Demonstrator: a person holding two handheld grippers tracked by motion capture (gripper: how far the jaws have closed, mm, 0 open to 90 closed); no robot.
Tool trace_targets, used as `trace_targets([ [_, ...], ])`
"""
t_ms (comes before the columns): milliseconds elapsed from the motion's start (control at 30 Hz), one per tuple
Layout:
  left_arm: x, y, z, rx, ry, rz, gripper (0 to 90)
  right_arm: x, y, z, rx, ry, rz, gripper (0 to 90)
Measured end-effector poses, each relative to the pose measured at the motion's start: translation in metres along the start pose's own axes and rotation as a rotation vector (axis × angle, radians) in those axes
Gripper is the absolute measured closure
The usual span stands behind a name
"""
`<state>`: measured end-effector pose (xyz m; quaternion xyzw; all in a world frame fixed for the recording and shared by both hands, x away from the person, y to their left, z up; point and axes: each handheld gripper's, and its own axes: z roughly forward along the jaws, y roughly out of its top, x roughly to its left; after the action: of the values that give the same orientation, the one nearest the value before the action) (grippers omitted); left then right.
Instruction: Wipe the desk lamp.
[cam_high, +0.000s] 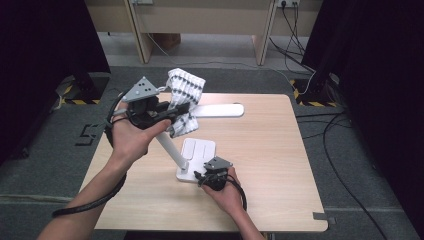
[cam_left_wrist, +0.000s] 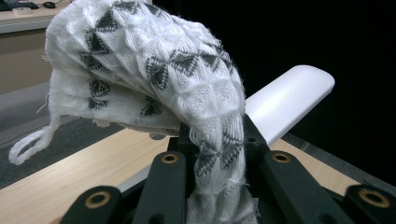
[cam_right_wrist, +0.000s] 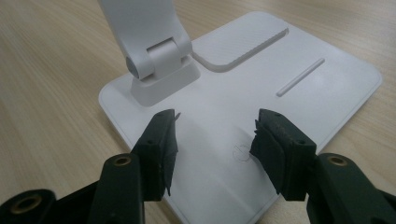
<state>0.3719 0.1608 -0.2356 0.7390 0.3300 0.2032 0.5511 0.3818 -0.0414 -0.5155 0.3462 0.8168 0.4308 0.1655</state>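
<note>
A: What carries it all?

B: A pale wooden table (cam_high: 280, 165), spreading out beneath both claws. On it stands a white desk lamp, the next biggest thing.

A: Where is the lamp relative to the claws?

B: Its flat base (cam_right_wrist: 299, 88) lies directly under and ahead of the right claw (cam_right_wrist: 215, 135). The hinge of its arm (cam_right_wrist: 159, 60) rises just beyond that claw's tips, a little toward its left jaw. The arm (cam_high: 170, 150) slants up toward the left claw (cam_high: 170, 114), and the long lamp head (cam_left_wrist: 289, 100) stretches out just past that claw's tips.

A: And the cloth?

B: A white knitted cloth with dark triangle patterning (cam_left_wrist: 154, 65). It bunches up above and ahead of the left claw, and a twisted part of it runs down between the jaws. A loop of yarn (cam_left_wrist: 25, 144) dangles off to that claw's left.

A: So how do the claws stand?

B: The left claw is clenched on the cloth, held up off the table. The right claw is released, jaws spread apart, hovering low over the near end of the base, where a small round power mark (cam_right_wrist: 239, 151) sits between its tips.
</note>
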Motion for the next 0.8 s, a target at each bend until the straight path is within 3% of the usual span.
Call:
trace_targets([
  [800, -0.018, 0.008, 0.018, -0.010, -0.034, 0.010, 76.3, 0.000, 0.000, 0.000, -0.001, -0.001, -0.003, 48.8],
])
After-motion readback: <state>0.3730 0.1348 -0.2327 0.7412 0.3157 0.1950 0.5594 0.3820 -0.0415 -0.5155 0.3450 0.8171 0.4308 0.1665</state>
